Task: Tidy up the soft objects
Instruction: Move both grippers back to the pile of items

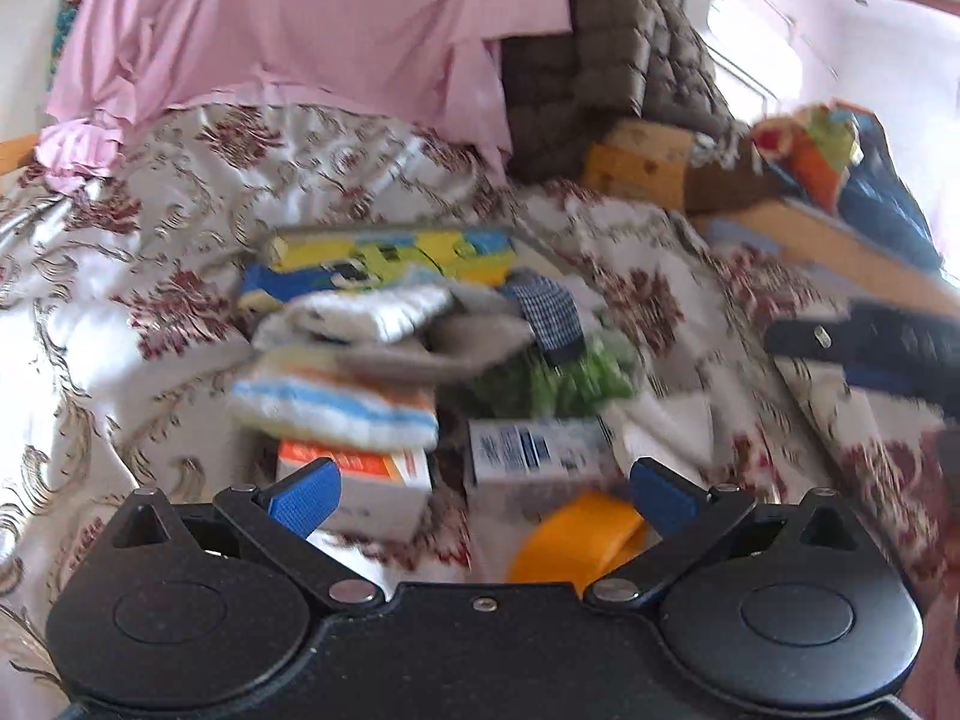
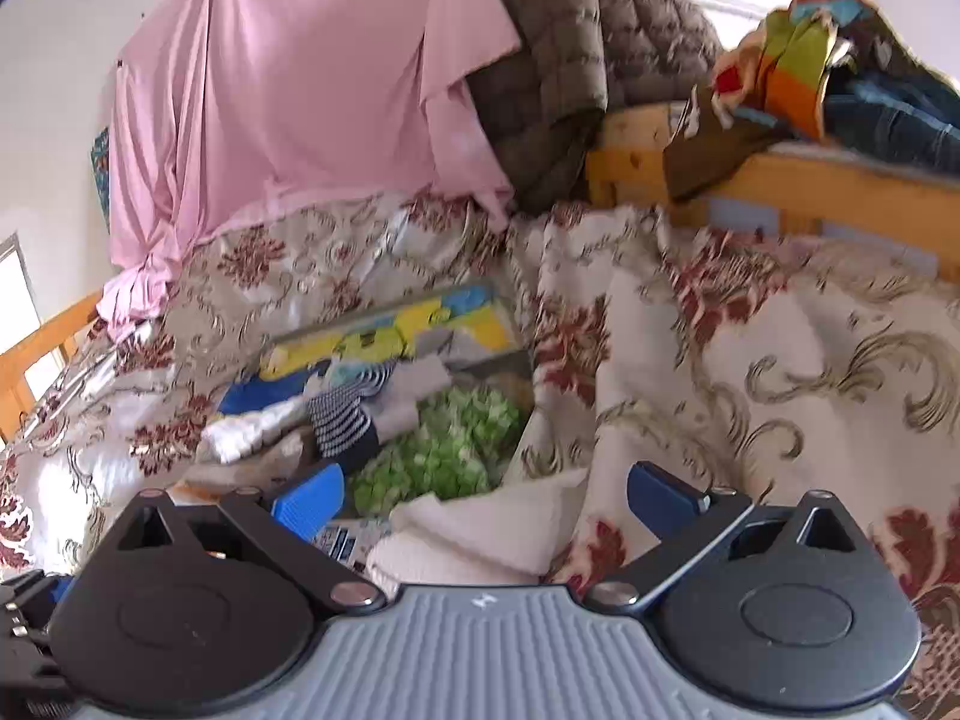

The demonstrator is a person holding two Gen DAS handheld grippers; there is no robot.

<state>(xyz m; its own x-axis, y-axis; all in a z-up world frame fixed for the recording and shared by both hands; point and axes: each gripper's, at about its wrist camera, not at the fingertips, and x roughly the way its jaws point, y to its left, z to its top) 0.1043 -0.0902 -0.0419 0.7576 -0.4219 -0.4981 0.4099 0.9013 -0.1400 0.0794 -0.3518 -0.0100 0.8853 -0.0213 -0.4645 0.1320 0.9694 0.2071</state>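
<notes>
A heap of soft things lies on a floral bedspread [image 1: 120, 276]: a white cloth with blue and orange stripes [image 1: 336, 402], a white knit cloth [image 1: 384, 309], a grey cloth [image 1: 456, 342], a dark checked sock [image 1: 549, 315] and a fuzzy green cloth [image 1: 570, 381]. My left gripper [image 1: 483, 498] is open just short of the heap, nothing between its blue fingers [image 1: 306, 495]. My right gripper [image 2: 486, 498] is open too, over a cream knit cloth [image 2: 480, 534], with the green cloth [image 2: 444, 450] and a striped sock [image 2: 342, 420] just ahead.
A colourful box [image 1: 390, 255] holds part of the heap. Two small cartons [image 1: 528, 450] and an orange tape roll [image 1: 576, 540] lie near my left gripper. A pink sheet [image 1: 288, 36], a brown quilted jacket [image 2: 576, 48] and a wooden bed frame [image 2: 840, 192] with clothes stand behind.
</notes>
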